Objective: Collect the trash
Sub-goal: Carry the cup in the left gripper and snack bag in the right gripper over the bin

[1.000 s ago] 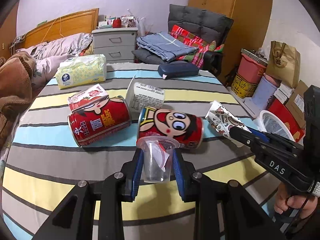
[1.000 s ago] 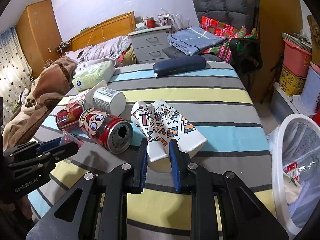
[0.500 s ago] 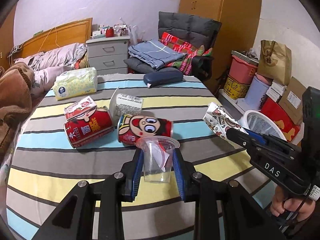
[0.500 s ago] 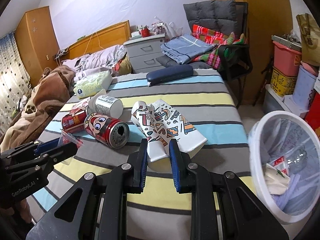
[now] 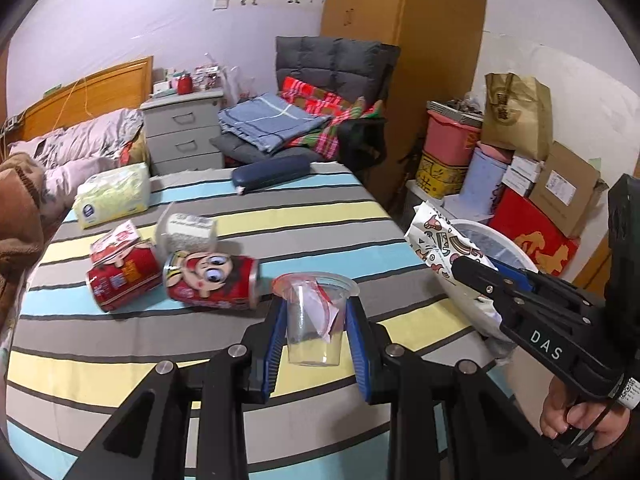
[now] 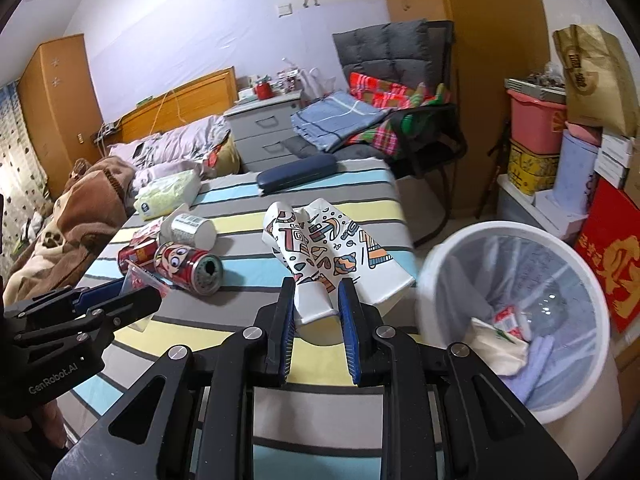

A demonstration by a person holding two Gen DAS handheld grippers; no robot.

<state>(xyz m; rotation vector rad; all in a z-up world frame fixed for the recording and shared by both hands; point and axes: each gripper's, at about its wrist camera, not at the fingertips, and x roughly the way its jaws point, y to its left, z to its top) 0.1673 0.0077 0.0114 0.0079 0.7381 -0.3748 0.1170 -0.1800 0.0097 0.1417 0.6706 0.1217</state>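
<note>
My left gripper (image 5: 316, 316) is shut on a clear plastic cup (image 5: 314, 320) with a scrap of wrapper inside, held above the striped table (image 5: 120, 368). My right gripper (image 6: 316, 308) is shut on crushed patterned paper cups (image 6: 324, 248), lifted off the table beside the white trash bin (image 6: 516, 320). That bin is lined with a bag and holds some rubbish. In the left wrist view the right gripper (image 5: 480, 276) carries the paper cups (image 5: 436, 236) in front of the bin (image 5: 496, 240). Two red cans (image 5: 212, 280) and a white paper cup (image 5: 188, 232) lie on the table.
A tissue pack (image 5: 114, 196), a small red carton (image 5: 114, 240) and a dark blue case (image 5: 272, 172) also lie on the table. A chair (image 6: 400, 92) piled with blankets stands behind it. Boxes, a pink tub (image 6: 536, 120) and a paper bag (image 6: 592, 76) crowd the right wall.
Both grippers have risen and swung right with their loads. The cans have slid left in view, and the trash bin has come far more fully into the right wrist view.
</note>
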